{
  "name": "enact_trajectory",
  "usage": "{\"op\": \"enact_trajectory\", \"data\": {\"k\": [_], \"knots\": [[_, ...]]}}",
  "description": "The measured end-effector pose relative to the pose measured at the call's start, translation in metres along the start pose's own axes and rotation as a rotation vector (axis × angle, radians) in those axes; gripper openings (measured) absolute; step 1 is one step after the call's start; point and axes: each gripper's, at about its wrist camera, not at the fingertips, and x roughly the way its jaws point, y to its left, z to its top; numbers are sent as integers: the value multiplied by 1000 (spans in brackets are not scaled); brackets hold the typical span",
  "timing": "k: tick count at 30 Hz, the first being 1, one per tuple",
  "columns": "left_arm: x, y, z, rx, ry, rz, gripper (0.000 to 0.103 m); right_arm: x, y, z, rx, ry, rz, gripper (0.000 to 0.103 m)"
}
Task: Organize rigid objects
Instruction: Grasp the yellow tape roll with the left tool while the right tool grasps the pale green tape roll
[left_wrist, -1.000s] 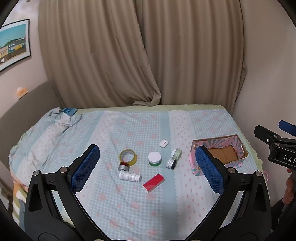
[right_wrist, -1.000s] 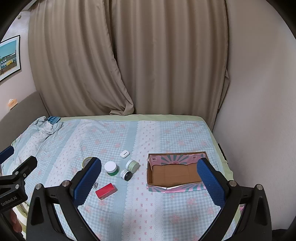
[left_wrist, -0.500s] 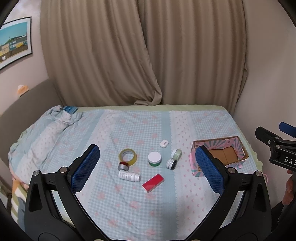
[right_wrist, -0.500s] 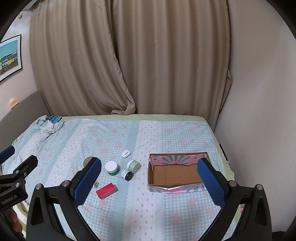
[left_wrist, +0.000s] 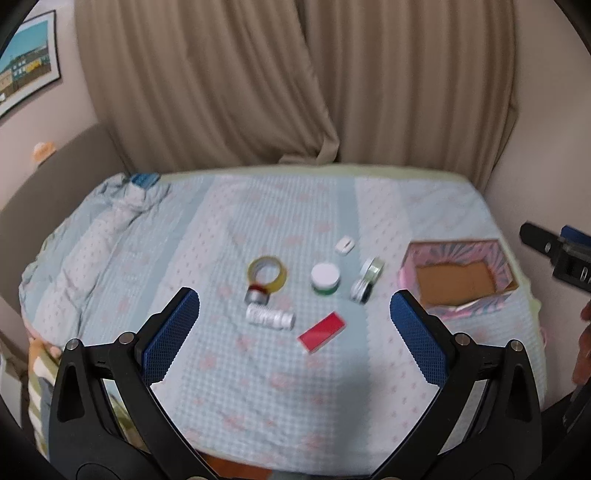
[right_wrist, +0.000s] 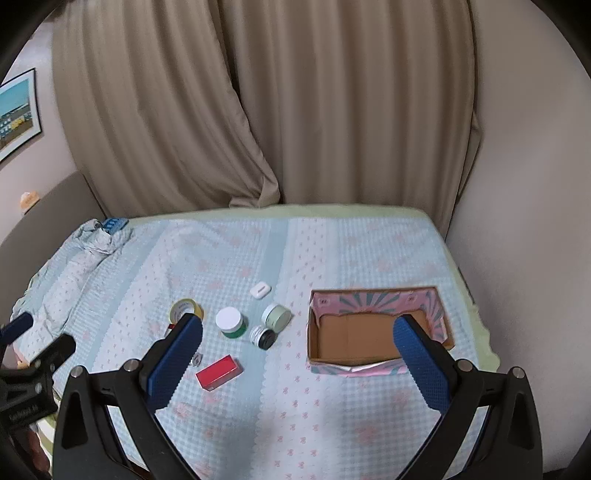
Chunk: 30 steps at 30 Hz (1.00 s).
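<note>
Ahead of left hand-held gripper (left_wrist: 294, 326): seemingly bottle (left_wrist: 270, 316).

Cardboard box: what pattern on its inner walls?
Pink with teal sunburst stripes on the cardboard box; plain brown floor. Clearest in the right wrist view.

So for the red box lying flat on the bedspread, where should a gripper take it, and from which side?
Grip the red box across its two long sides, coming down from above. It lies flat on its broad face, so only the narrow span fits between the fingers. It sits at a slant, so the gripper must turn to match. Nothing touches it.
</note>
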Motion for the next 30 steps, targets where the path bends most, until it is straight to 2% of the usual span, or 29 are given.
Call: {"op": "enact_trajectory", "data": {"k": [6, 10, 14, 17, 22, 30], "knots": [[72, 45, 6, 12, 79, -37, 103, 48, 26, 1, 32, 77, -45, 103], [137, 77, 13, 54, 139, -79, 102, 84, 47, 4, 81, 123, -95, 103], [215, 105, 16, 53, 210, -129, 102, 132, 69, 4, 148, 176, -125, 103], [273, 116, 12, 72, 256, -139, 102, 168, 86, 3, 166, 204, -157, 103], [353, 113, -4, 126, 319, -142, 102, 231, 99, -4, 204, 283, -172, 103], [457, 99, -33, 134, 408, -151, 102, 336, 92, -21, 278, 416, -188, 103]]}}
